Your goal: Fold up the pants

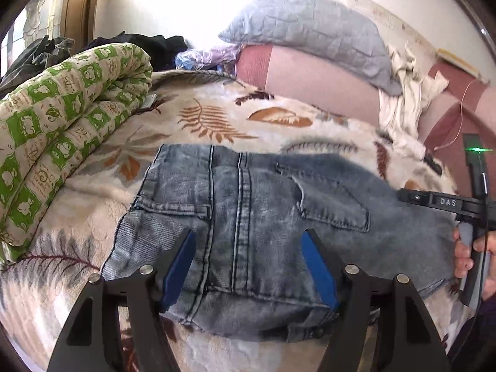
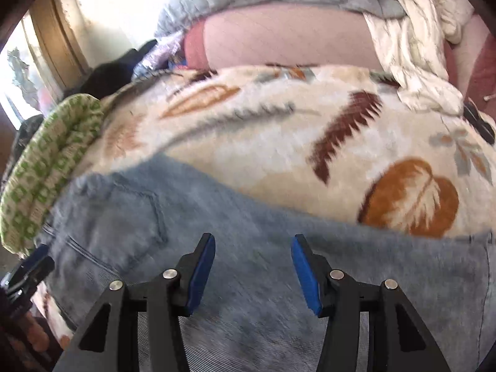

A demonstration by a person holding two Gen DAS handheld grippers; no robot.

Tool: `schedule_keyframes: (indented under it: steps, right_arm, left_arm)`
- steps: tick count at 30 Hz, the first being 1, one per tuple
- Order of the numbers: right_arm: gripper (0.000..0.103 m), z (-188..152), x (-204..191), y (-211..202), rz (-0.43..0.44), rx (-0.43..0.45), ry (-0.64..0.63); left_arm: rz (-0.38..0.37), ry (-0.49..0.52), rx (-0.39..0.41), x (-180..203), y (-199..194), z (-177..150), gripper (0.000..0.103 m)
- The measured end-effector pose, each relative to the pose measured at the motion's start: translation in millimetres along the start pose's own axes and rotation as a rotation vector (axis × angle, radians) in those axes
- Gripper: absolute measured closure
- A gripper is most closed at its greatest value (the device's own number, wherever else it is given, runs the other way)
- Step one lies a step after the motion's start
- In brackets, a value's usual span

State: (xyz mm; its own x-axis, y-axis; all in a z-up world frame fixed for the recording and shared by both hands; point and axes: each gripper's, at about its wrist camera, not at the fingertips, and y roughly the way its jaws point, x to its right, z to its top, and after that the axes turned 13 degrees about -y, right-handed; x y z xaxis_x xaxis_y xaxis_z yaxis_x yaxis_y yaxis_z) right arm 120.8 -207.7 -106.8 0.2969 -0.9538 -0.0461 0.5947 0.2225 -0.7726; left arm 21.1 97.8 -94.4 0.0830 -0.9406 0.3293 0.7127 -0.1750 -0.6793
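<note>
Spread across the bed is a fleecy leaf-print blanket [image 1: 217, 117], on which the jeans [image 1: 248, 204] are laid flat with the back pockets and centre seam facing up, presumably so that the fabric can be smoothed before a fold is made. A rolled green-and-cream quilt [image 1: 62, 124] is seen well beyond the left tong's outer finger, and a grey pillow [image 1: 310, 28] is stacked on a pink cushion [image 1: 310, 80] far ahead of both tools.

The left gripper [image 1: 248, 257] is held low over the seat of the jeans, its jaws spread wide on either side of the centre seam, with nothing clasped between the blue pads [image 1: 179, 266]. The waistband appears to lie just beneath and behind it.

The right gripper [image 2: 252, 257] is likewise parted wide and empty, poised over plain denim further along the garment; this view is blurred, so contact with the cloth cannot be judged. Both tongs seem placed above the same garment so that two points can be taken at once.
</note>
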Motion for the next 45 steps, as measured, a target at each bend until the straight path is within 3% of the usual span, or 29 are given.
schedule_keyframes:
  steps: [7,12,16,20,30,38,45]
  right_arm:
    - [0.048,40.8,-44.2,19.3,0.076,0.017,-0.094]
    - [0.048,59.4,-70.4,47.9,0.086,-0.020,-0.160]
    - [0.048,62.5,-77.1,68.8,0.147,-0.067,-0.153]
    - [0.048,64.2,-77.3,89.8,0.145,-0.108,-0.144]
    - [0.048,70.3,-67.7,116.5,0.123,-0.118,-0.130]
    - [0.047,71.6,-58.1,104.3,0.138,-0.073,-0.063]
    - [0.046,62.8,-42.6,41.1,0.073,-0.008,-0.026]
  left_arm:
    - [-0.022,0.027,-0.018,4.6,0.0,-1.1,0.031]
    - [0.032,0.033,-0.039,1.1,2.8,-2.2,0.031]
    - [0.064,-0.002,-0.047,-8.6,1.7,0.0,0.031]
    - [0.124,-0.009,-0.101,-15.5,11.8,-2.0,0.031]
    - [0.132,0.035,-0.160,-16.6,15.4,-5.0,0.031]
    - [0.094,-0.005,-0.157,-23.5,10.2,-6.2,0.031]
    - [0.073,-0.041,-0.034,-23.4,-4.9,2.1,0.030]
